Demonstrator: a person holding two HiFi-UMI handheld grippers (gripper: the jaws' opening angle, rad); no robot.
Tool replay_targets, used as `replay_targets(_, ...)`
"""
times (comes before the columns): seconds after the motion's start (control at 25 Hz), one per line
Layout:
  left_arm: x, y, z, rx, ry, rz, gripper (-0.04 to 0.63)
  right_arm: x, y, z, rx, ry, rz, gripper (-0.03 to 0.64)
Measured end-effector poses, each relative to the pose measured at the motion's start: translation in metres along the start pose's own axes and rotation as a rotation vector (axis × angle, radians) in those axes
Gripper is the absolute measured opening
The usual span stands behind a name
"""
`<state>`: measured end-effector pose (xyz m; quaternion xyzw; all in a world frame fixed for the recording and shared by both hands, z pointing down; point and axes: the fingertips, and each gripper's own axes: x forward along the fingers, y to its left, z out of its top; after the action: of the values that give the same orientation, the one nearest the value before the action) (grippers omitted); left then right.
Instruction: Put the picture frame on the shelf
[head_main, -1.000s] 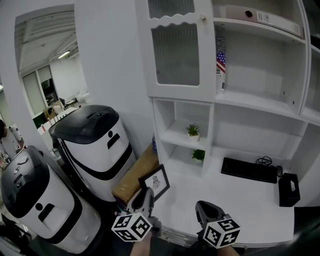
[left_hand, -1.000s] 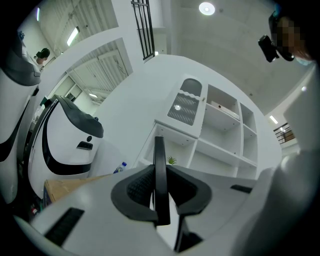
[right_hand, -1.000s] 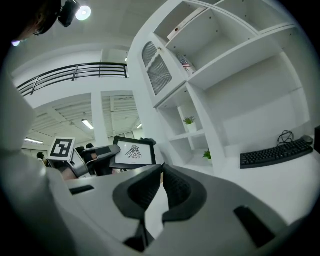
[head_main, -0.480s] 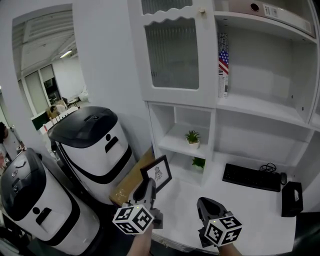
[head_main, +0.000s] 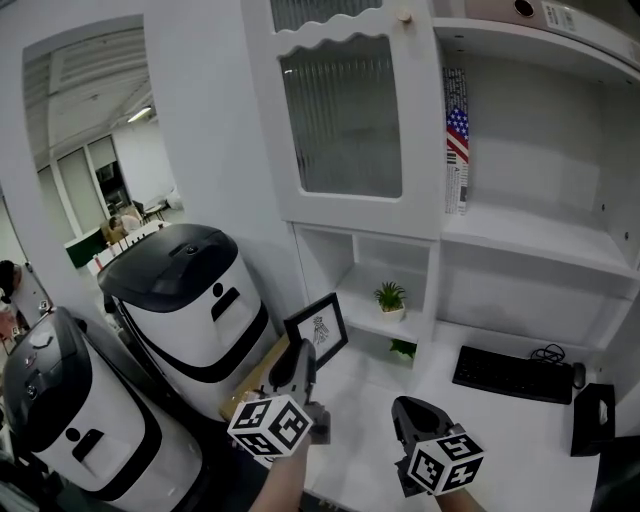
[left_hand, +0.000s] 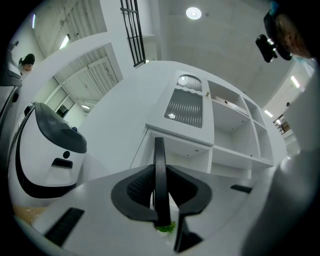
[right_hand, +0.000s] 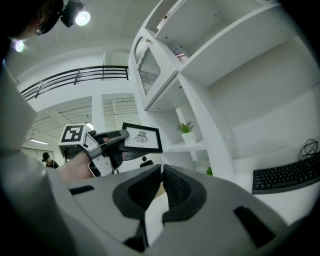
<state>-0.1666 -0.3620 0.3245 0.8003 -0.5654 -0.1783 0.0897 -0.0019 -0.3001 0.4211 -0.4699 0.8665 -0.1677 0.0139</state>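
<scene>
Placement is not yet done: the left tongs clamp the picture frame by its edge, held up in the air short of the shelf, while the right tongs hover closed and empty.

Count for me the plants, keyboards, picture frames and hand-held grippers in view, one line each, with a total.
Potted plants: 2 (upper plant, lower plant)
Keyboard: 1
Picture frame: 1
Hand-held grippers: 2 (left hand-held gripper, right hand-held gripper)
Total: 6
</scene>
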Motion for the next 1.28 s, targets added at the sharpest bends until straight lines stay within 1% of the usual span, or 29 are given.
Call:
replay_targets(0.12, 0.017, 0.003, 0.008, 0.014, -0.017, 0.001, 0.066, 0.012, 0.001, 0.009, -0.019, -0.005, 0.017, 0.003)
replay_targets(0.24, 0.034, 0.008, 0.014, 0.01, -0.039, 0.01, 0.066, 0.023, -0.001, 0.017, -0.033, -0.005, 0.025, 0.003)
replay_targets(0.44, 0.059, 0.018, 0.017, -0.003, -0.074, 0.007, 0.066, 0.036, -0.005, 0.021, -0.021, -0.01, 0.027, 0.003)
replay_targets(0.68, 0.086, 0.031, 0.009, -0.013, -0.082, 0.026, 0.066, 0.047, -0.015, 0.022, -0.023, 0.0, 0.008, 0.003)
replay_targets(0.8, 0.1, 0.034, 0.003, -0.018, -0.081, 0.022, 0.066, 0.051, -0.021, 0.017, -0.012, 0.01, -0.003, 0.003)
replay_targets(1.0, 0.12, 0.034, 0.0, 0.011, -0.083, 0.013, 0.066, 0.055, -0.03, 0.013, -0.001, 0.017, -0.022, 0.003)
replay_targets(1.28, 0.136, 0.042, -0.002, 0.044, -0.102, 0.033, 0.066, 0.055, -0.041, 0.009, 0.017, 0.027, -0.045, 0.003)
